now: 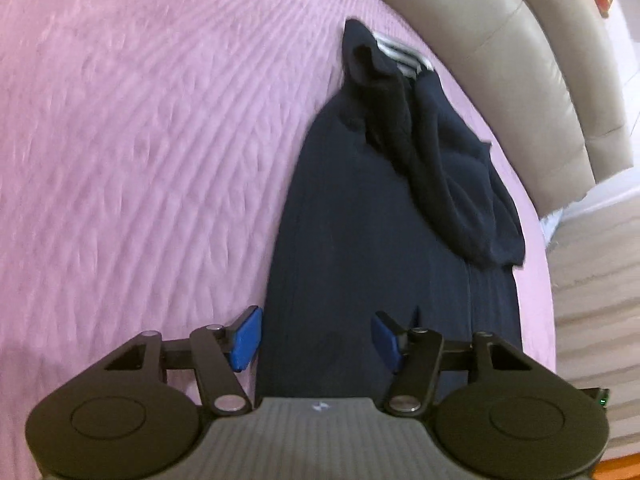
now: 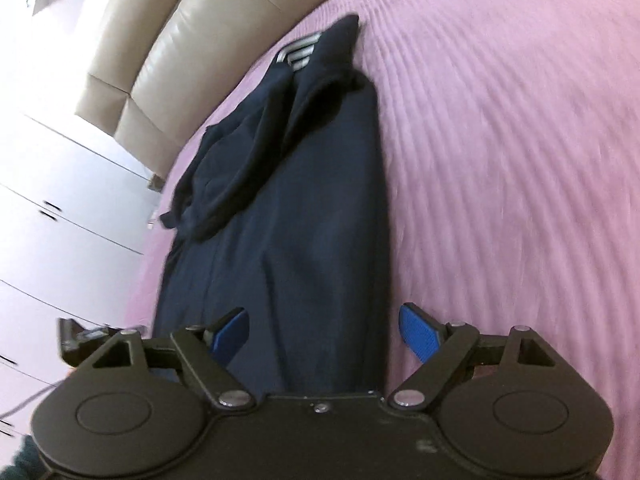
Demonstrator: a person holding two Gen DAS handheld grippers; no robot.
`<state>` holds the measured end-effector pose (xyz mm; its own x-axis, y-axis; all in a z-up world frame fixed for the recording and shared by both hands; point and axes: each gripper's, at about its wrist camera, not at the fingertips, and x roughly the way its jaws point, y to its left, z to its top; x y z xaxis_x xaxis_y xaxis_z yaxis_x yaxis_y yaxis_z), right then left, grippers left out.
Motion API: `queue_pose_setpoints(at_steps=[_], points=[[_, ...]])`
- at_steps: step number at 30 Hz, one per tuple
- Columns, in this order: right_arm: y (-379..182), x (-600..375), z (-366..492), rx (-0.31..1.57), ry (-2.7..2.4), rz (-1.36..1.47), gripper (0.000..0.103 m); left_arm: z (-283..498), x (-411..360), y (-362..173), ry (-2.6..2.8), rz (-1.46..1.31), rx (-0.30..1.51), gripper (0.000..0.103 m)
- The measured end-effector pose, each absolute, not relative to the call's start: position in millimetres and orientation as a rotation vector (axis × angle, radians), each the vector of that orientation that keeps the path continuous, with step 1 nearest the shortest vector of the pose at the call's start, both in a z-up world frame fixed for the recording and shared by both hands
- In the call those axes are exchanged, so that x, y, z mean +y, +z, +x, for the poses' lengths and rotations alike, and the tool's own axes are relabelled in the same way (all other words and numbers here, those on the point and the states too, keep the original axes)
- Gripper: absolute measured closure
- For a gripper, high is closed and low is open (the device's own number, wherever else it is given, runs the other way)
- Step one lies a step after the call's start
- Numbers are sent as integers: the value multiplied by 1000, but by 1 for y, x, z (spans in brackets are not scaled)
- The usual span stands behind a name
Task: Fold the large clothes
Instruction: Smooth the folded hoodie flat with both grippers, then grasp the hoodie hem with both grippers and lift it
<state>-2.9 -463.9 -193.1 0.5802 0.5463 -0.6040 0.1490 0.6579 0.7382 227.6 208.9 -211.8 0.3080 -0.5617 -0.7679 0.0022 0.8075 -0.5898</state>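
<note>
A dark navy garment (image 1: 360, 240) lies as a long narrow strip on the pink bedspread (image 1: 140, 140), with a sleeve (image 1: 452, 184) bunched across its far half and grey-white stripes (image 1: 404, 58) at the far end. My left gripper (image 1: 316, 338) hovers open over the strip's near end, one blue pad beside its left edge and the other above the cloth. The right wrist view shows the same garment (image 2: 300, 220). There my right gripper (image 2: 324, 336) stands open, its pads straddling the near end and nothing pinched.
A beige padded headboard (image 1: 500, 40) (image 2: 180, 40) runs behind the garment's far end. White drawers (image 2: 60, 220) stand beside the bed, and wooden floor (image 1: 592, 280) shows past the bed's edge. Wide pink bedspread (image 2: 500, 140) stretches away on the garment's other side.
</note>
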Motion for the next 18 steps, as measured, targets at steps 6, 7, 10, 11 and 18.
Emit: queue_pose_setpoints(at_steps=[6, 7, 10, 11, 18], points=[[-192, -450, -51, 948, 298, 877, 6, 192, 200, -216, -453, -522, 1346, 44], [-192, -449, -58, 952, 301, 889, 7, 188, 199, -216, -455, -522, 1358, 43], [-196, -450, -70, 956, 315, 940, 9, 169, 196, -212, -445, -519, 1365, 43], [-196, -451, -76, 956, 322, 949, 10, 161, 195, -212, -447, -534, 1371, 43], [-198, -448, -99, 997, 353, 980, 37, 93, 181, -212, -481, -488, 1432, 51]])
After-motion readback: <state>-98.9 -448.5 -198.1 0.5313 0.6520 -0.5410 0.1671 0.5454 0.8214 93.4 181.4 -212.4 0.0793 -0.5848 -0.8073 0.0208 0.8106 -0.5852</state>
